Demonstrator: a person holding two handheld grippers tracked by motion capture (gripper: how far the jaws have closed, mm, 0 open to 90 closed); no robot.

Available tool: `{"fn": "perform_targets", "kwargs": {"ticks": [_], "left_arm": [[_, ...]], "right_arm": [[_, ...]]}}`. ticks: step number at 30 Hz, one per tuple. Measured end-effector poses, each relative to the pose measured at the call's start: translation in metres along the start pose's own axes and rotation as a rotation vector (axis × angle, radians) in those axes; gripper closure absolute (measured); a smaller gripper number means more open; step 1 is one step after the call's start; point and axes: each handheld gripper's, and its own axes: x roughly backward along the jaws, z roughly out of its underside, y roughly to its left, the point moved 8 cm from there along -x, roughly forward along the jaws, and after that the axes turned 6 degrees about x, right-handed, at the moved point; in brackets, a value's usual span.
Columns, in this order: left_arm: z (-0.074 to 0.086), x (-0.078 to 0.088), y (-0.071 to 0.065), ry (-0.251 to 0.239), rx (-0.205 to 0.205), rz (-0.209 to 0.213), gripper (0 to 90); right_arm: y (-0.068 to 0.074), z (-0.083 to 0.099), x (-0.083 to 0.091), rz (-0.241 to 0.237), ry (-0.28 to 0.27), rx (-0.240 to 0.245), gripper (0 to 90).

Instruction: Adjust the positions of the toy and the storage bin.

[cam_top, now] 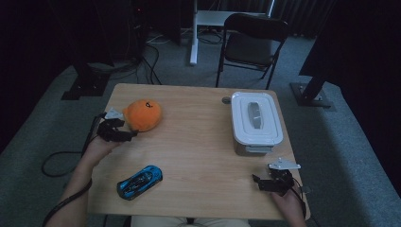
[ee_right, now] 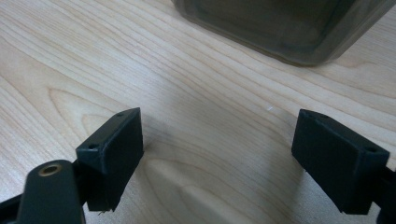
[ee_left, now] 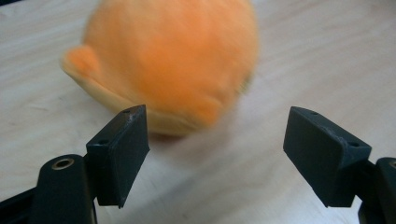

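The left gripper point(cam_top: 128, 134) sits at the table's point(cam_top: 198, 142) left edge, just short of the orange plush point(cam_top: 143, 115). In the left gripper view its jaws stand apart with bare wood between them; the plush point(ee_left: 163, 60) lies just beyond the fingertips, blurred, nearer the left pad point(ee_left: 123, 154) than the right one. The pads do not press on it — whether the left pad brushes its lower edge I cannot tell.

The plush rests on the table, well to the left of the box point(cam_top: 257, 123), which stands with its white lid on.

The right gripper point(cam_top: 259, 182) rests near the table's front right corner, in front of the box. Its jaws are spread wide over bare wood, holding nothing, and the box's point(ee_right: 289, 28) wall lies beyond them.

A blue car point(cam_top: 140, 181) lies on the table in front of the plush, well left of the box.
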Motion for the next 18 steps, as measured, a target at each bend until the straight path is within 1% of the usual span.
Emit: {"fn": "perform_targets", "kwargs": {"ticks": [3, 4, 5, 6, 7, 8, 9, 10, 11, 12, 14, 15, 16, 17, 18], "left_arm": [[-0.010, -0.007, 0.009, 0.007, 0.000, -0.023, 23.0], [-0.012, -0.010, 0.012, 0.020, -0.006, -0.036, 23.0], [-0.014, -0.012, 0.015, 0.022, -0.019, -0.049, 23.0], [-0.016, -0.015, 0.018, 0.024, -0.018, -0.046, 23.1], [-0.018, -0.017, 0.021, 0.029, -0.012, -0.051, 24.6], [-0.019, -0.020, 0.023, 0.034, -0.015, -0.058, 25.1], [-0.020, -0.024, 0.025, 0.048, -0.006, -0.047, 25.2], [-0.020, -0.027, 0.027, 0.053, -0.010, -0.059, 25.2], [-0.021, -0.031, 0.027, 0.058, -0.012, -0.057, 25.3], [-0.021, -0.035, 0.027, 0.071, -0.011, -0.046, 26.1], [-0.022, -0.042, 0.027, 0.071, -0.009, -0.033, 26.4], [-0.023, -0.045, 0.028, 0.072, 0.000, -0.035, 26.3], [-0.024, -0.047, 0.028, 0.074, 0.013, -0.027, 26.4], [-0.024, -0.050, 0.029, 0.087, 0.028, -0.013, 26.4], [-0.024, -0.053, 0.029, 0.092, 0.034, -0.018, 26.4]], "right_arm": [[0.000, 0.000, 0.000, 0.000, 0.000, 0.000, 16.1], [0.000, 0.000, 0.000, 0.000, 0.000, 0.000, 16.1], [0.000, 0.000, 0.000, 0.000, 0.000, 0.000, 16.1], [0.000, 0.000, 0.000, 0.000, 0.000, 0.000, 16.1], [0.000, 0.000, 0.000, 0.000, 0.000, 0.000, 16.1], [0.000, 0.000, 0.000, 0.000, 0.000, 0.000, 16.1], [0.000, 0.000, 0.000, 0.000, 0.000, 0.000, 16.1], [0.000, 0.000, 0.000, 0.000, 0.000, 0.000, 16.1], [0.000, 0.000, 0.000, 0.000, 0.000, 0.000, 16.1], [0.000, 0.000, 0.000, 0.000, 0.000, 0.000, 16.1], [0.000, 0.000, 0.000, 0.000, 0.000, 0.000, 16.1], [0.000, 0.000, 0.000, 0.000, 0.000, 0.000, 16.1], [0.000, 0.000, 0.000, 0.000, 0.000, -0.001, 16.1], [0.000, 0.000, 0.000, 0.000, 0.000, 0.000, 16.2], [0.000, 0.000, 0.000, 0.000, 0.000, 0.000, 16.1]]}}
